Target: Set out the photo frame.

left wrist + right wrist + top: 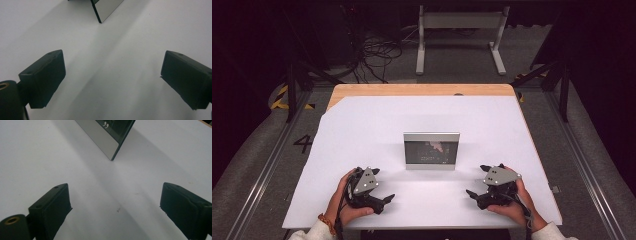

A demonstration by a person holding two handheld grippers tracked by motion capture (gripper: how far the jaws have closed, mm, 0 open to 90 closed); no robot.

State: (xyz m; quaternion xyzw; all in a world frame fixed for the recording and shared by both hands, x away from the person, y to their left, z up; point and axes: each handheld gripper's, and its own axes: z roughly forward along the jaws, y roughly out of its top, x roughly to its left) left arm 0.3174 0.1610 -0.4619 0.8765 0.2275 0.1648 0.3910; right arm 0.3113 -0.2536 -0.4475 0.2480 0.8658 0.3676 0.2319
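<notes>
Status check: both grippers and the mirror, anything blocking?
Left gripper open, empty, on the near left of the table. Right gripper open, empty, near right. Mirror upright at centre, untouched. Nothing between grippers and mirror.

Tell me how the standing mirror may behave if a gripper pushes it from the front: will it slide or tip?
The mirror is a thin flat panel standing nearly upright on the white sheet, so a push high up would probably tip it backward. A low push may slide it, since the sheet looks smooth. It seems rigid and probably fragile, given its reflective face.
</notes>
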